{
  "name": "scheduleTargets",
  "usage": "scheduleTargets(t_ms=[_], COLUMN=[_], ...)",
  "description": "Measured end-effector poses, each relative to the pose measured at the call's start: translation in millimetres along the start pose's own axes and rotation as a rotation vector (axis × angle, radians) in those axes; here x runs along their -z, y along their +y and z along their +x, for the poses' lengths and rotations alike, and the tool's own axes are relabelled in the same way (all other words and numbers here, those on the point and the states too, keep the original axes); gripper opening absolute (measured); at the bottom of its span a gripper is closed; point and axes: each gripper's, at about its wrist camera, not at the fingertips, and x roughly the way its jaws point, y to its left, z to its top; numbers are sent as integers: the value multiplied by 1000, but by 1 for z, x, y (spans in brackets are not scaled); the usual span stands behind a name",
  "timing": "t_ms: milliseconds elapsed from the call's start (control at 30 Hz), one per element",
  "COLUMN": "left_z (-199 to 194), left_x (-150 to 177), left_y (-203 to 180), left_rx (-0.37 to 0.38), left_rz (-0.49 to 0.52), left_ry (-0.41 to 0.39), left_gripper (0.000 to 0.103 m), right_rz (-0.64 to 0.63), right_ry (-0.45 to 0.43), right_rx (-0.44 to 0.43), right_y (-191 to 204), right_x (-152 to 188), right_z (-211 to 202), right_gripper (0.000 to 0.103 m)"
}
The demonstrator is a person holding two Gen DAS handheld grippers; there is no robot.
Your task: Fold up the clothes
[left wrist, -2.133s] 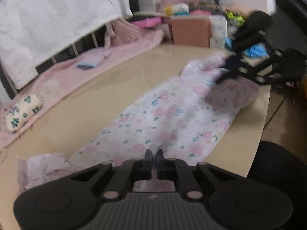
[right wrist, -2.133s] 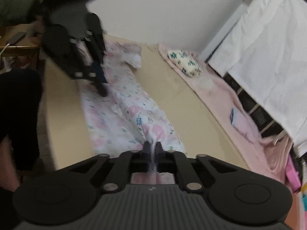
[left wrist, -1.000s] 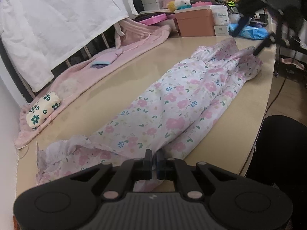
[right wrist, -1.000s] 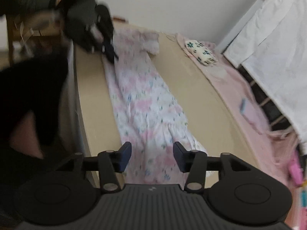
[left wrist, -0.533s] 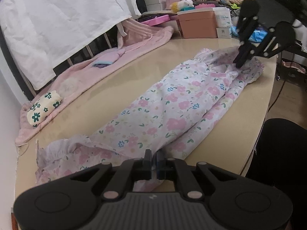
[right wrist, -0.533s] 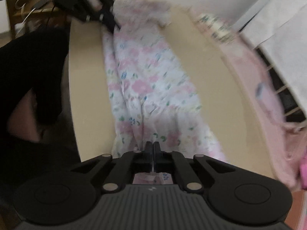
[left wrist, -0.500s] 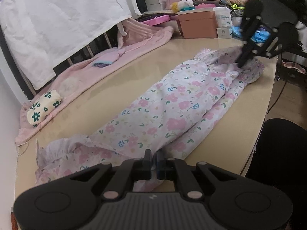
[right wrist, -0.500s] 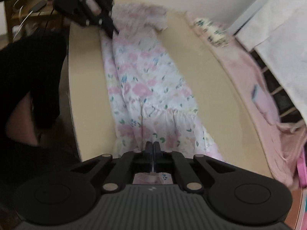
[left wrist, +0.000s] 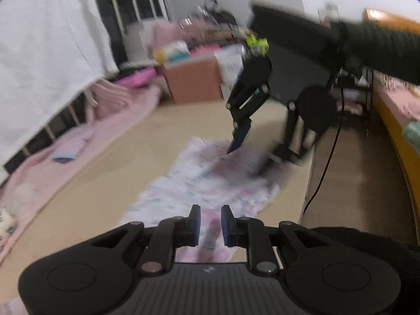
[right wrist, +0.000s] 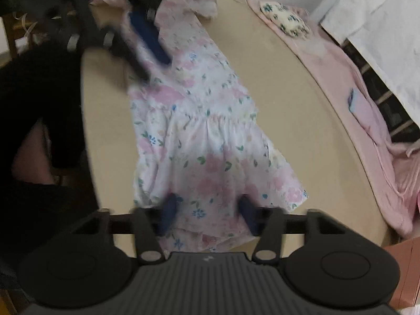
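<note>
The round tan table (right wrist: 288,92) takes up most of both views, and the flowered dress (right wrist: 204,131) lies stretched along it close to the person's side, its sleeves at the far end in the right wrist view and its hem at the near end. A pink blanket (right wrist: 367,120) runs along the far rim, well apart from the dress.

As I judge it, the dress is laid out flat and long, perhaps already narrowed, but no end-to-end fold shows, so most of the folding is left.

The right gripper (right wrist: 208,210) has its jaws wide apart with the hem between them, not pinched. The left gripper (left wrist: 210,221) is opening its jaws: a narrow gap shows with pink cloth seen through it, and the pads do not seem to press on it.

The dress lies just beside the near table edge, so cloth could slip over it. Bare table between dress and blanket gives room; a brown box (left wrist: 194,81) stands beyond the hem end
</note>
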Motion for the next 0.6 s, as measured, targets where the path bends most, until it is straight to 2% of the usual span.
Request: scheduleTargets(t_ms=[33, 100, 200, 267, 367, 400, 467, 533, 600], left_z=[6, 13, 17, 16, 12, 10, 4, 0, 2], left_x=[1, 4, 8, 9, 7, 7, 10, 14, 16], left_y=[3, 9, 17, 19, 12, 11, 10, 8, 9], left_rx=[-4, -13, -13, -13, 2, 13, 26, 14, 8], left_rz=[-21, -65, -107, -103, -83, -78, -63, -44, -48], left_ry=[8, 16, 19, 16, 14, 14, 20, 19, 26], left_gripper=[17, 17, 17, 17, 17, 18, 23, 24, 25], right_rz=[7, 27, 123, 167, 95, 81, 71, 55, 30], right_ry=[6, -45, -104, -79, -30, -32, -87, -148, -194], right_rx=[9, 5, -124, -180, -83, -53, -13, 15, 0], right_y=[0, 1, -2, 1, 13, 14, 11, 8, 11], right_x=[-1, -6, -11, -11, -4, -1, 3, 5, 3], right_z=[4, -9, -23, -11, 7, 9, -4, -19, -29], right_gripper=[1, 1, 1, 1, 7, 12, 49, 68, 75])
